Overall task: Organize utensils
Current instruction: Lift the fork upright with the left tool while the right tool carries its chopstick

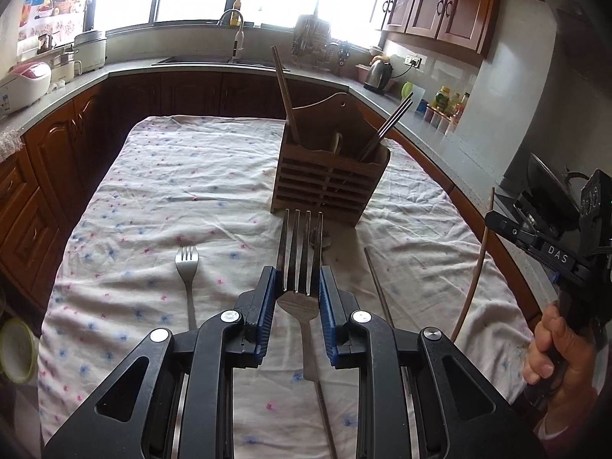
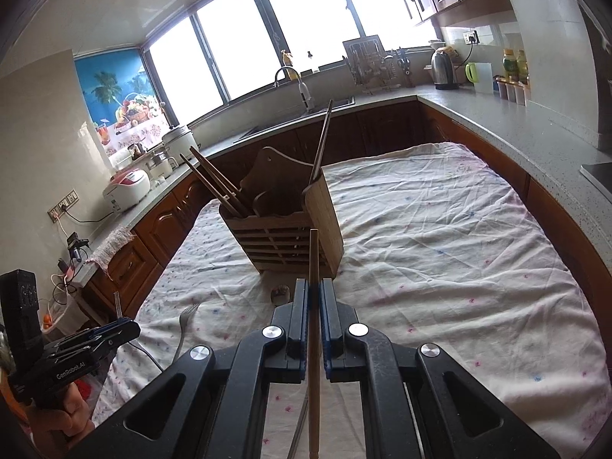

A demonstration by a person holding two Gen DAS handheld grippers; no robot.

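My left gripper is shut on a steel fork, tines pointing forward, held above the cloth just short of the wooden utensil holder. My right gripper is shut on a wooden chopstick, also in front of the holder. The holder has chopsticks standing in its compartments. A second fork lies on the cloth to the left, and a spoon lies partly hidden behind the held fork. The right gripper shows in the left wrist view at the right edge.
The table is covered by a white floral cloth. A thin metal chopstick lies on it to the right. Counters with a rice cooker, sink and kettle surround the table.
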